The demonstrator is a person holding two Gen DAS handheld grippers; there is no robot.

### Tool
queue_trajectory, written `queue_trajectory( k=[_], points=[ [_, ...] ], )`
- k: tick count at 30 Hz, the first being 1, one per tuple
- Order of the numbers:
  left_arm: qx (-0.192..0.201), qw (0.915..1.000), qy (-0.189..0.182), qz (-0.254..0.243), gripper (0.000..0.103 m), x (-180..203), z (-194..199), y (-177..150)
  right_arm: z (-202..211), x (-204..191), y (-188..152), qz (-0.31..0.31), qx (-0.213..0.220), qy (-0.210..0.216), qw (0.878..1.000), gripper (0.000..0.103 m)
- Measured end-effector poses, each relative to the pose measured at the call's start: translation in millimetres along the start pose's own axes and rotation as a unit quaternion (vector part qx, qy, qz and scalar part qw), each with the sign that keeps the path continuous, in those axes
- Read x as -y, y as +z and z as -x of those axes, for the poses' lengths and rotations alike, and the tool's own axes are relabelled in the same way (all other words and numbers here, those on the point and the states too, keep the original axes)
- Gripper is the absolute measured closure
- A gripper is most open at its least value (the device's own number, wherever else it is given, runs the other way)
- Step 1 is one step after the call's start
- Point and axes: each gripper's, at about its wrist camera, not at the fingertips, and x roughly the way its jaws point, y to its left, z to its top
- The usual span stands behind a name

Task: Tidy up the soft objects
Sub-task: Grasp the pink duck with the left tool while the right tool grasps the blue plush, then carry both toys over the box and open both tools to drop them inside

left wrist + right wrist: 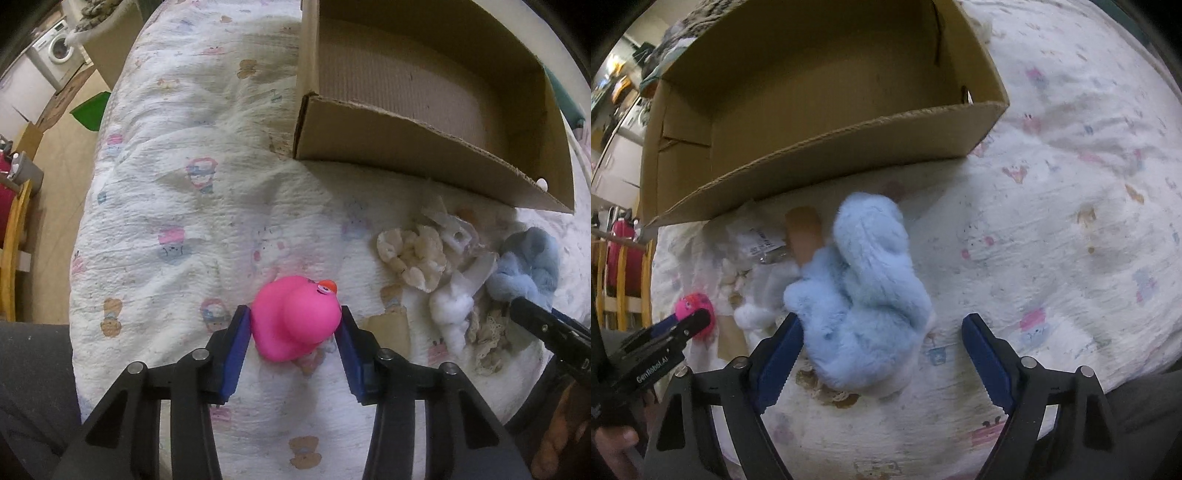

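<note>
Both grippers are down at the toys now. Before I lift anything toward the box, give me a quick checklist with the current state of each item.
1. Left gripper around the pink duck: ok, a pad sits at each side of the duck.
2. Firm squeeze on the duck: cannot tell, the pads look to be just at its surface.
3. Right gripper around the blue plush: not ok, the jaws are wide open; only the left pad is near the fur and the right pad stands clear.
4. Cardboard box free to receive: ok, the visible inside is bare.
5. Blue plush free of the pile: cannot tell, white fluff and lace lie against it.
</note>
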Motion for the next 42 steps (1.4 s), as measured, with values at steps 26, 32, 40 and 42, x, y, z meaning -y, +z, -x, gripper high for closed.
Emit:
queue_trajectory(
  k=[26, 32, 40, 42],
  points=[
    [0.129, 0.991, -0.01, -0.032, 0.062, 5, 121, 9, 119, 1, 1, 0.02, 0.149, 0.082, 0.985, 0.063],
    [0.159, 0.986, -0.021, -0.046, 0.062, 23, 135, 44, 134, -1, 26, 0.02, 0.196, 0.066, 0.978, 0.063],
    [0.175, 0.9823, -0.018, -0.063, 0.062, 54, 126, 82, 119, -5, 65, 0.03, 0.219, 0.05, 0.974, 0.063],
    [0.177, 0.9823, -0.012, -0.061, 0.062, 59, 120, 87, 109, -8, 74, 0.039, 0.216, 0.043, 0.975, 0.063]
  ],
)
